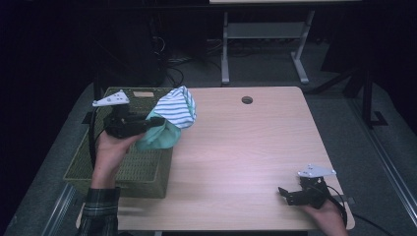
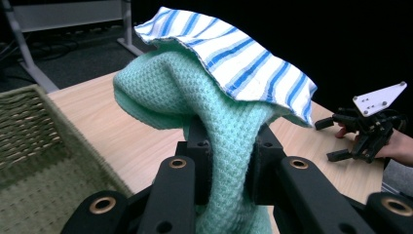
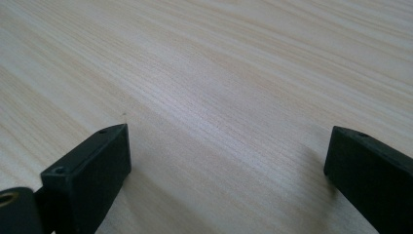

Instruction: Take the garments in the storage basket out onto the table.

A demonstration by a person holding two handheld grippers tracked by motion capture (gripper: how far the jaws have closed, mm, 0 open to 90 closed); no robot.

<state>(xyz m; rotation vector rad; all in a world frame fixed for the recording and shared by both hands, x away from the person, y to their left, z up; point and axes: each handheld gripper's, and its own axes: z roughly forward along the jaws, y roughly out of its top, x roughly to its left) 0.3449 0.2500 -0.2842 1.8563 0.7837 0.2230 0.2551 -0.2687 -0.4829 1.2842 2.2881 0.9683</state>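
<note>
The left gripper [image 1: 156,123] pinches a mint cloth [image 2: 204,97] with a striped cloth [image 2: 234,53] draped over it, above the table's [image 1: 246,147] 9 o'clock edge beside the basket [image 1: 133,167]. At 5 o'clock, the right gripper [image 3: 226,156] rests with jaws spread, empty.

No readable txt, labels, brands or nos. anywhere; tan tag [image 1: 143,94] on far rim of green basket [image 1: 123,167] too blurred to read.
</note>
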